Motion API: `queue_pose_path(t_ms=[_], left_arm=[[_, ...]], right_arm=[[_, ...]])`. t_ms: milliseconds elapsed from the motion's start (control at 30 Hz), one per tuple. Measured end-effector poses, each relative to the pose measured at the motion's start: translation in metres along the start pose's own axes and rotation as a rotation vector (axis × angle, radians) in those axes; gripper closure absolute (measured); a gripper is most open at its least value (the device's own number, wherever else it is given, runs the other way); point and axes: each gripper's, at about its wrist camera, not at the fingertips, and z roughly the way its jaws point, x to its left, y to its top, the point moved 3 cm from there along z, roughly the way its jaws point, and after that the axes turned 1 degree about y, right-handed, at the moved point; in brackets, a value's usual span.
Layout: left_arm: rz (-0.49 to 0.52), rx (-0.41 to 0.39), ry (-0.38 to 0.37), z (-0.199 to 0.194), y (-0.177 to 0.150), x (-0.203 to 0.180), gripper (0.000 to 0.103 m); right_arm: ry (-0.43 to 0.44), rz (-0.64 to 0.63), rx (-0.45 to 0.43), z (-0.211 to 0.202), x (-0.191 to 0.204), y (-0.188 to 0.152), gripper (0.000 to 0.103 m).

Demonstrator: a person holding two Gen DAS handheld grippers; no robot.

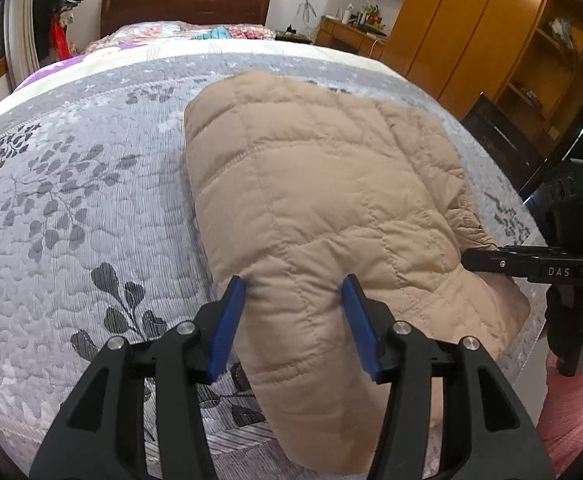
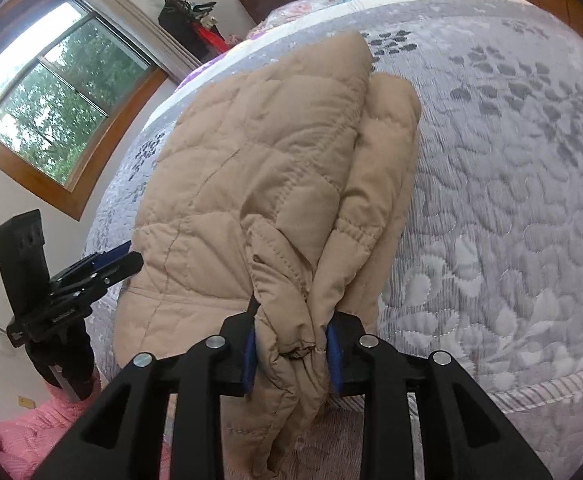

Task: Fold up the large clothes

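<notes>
The tan quilted jacket (image 1: 323, 200) lies in a folded bundle on the grey leaf-print bedspread (image 1: 91, 200), near the foot edge of the bed, with its bulk running away from you toward 12 o'clock in both wrist views. Judge it as puffy and light: the padding should compress easily and spring back, so layers are likely to slide over one another and loft up again when released. The shell looks smooth, so a shallow pinch may slip.

Your right gripper (image 2: 291, 350) is closed tight on a gathered bunch of fabric at the near end, where an elastic cuff (image 2: 357, 232) and a seamed hem come together; several layers are squeezed between the blue pads (image 2: 333, 350). That is a sound hold, since stitched edges and elastic give the pads something firm to bite.

Your left gripper (image 1: 293, 308) stands wide open, its blue fingers (image 1: 231, 324) straddling a rounded fold of the jacket at the near edge; it has hold of nothing, and whether the pads touch the cloth you cannot tell. If you close it, go deep over a quilting seam instead of the slick panel between seams.

Beyond the bed, a wooden wardrobe (image 1: 471, 40) stands at 2 o'clock in the left view, and a window (image 2: 51, 100) at 10 o'clock in the right.
</notes>
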Motion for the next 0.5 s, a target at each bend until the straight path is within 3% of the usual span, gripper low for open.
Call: queue_pose_path(t_ms=[167, 300, 400, 500], left_arm=[[-0.042, 0.002, -0.029, -0.006, -0.001, 0.01, 0.05], [-0.013, -0.04, -0.004, -0.018, 0.002, 0.005, 0.052], [0.016, -0.047, -0.014, -0.021, 0.001, -0.004, 0.052], [0.026, -0.025, 0.002, -0.007, -0.001, -0.005, 0.048]], right_arm=[[-0.005, -0.023, -0.044, -0.004, 0.006, -0.002, 0.075], [-0.021, -0.08, -0.063, -0.011, 0.02, -0.004, 0.075], [-0.049, -0.095, -0.036, -0.003, 0.02, -0.004, 0.075], [-0.022, -0.053, 0.0, 0.012, 0.004, -0.004, 0.073]])
